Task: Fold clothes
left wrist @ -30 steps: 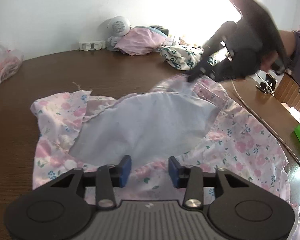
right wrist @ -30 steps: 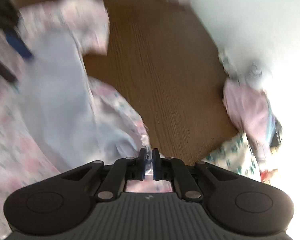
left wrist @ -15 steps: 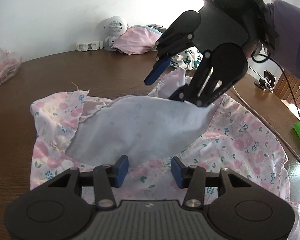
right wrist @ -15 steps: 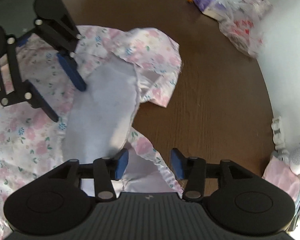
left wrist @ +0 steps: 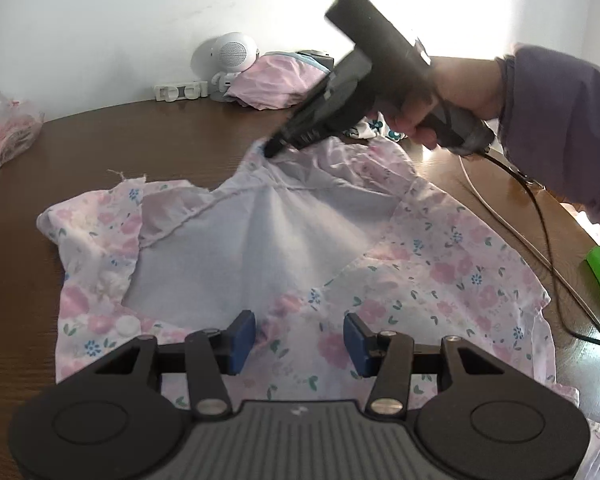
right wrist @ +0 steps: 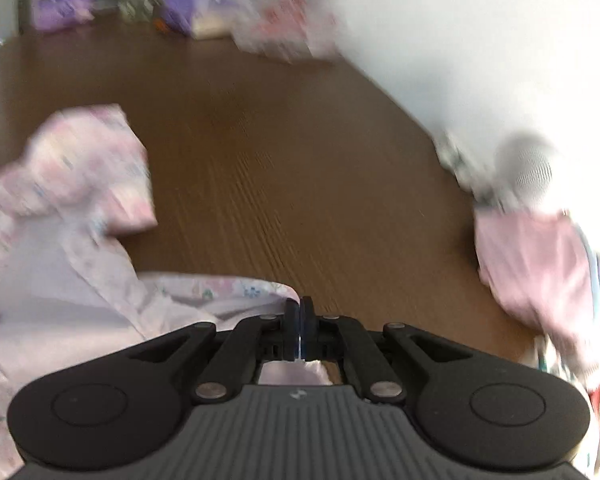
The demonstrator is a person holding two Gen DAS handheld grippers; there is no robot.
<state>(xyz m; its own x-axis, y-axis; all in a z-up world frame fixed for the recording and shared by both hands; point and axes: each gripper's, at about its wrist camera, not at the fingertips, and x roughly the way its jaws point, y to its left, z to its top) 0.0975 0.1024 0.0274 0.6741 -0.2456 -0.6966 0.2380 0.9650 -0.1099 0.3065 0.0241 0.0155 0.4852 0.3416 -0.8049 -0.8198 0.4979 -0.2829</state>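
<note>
Two hand-held grippers: right hand-held gripper (right wrist: 300,326) pinched the floral garment's (left wrist: 440,264) far edge; left hand-held gripper (left wrist: 299,338) (gaping, empty) hovered nearside.

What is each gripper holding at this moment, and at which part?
The right gripper is shut on the floral garment, pinching its far ruffled edge and lifting it. The left gripper is open above the near part and holds nothing.

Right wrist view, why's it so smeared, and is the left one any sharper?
Right wrist view: motion blur smears the floral garment and the table; only the right gripper is crisp. Left wrist view: mostly sharp, with window glare at top right.
</note>
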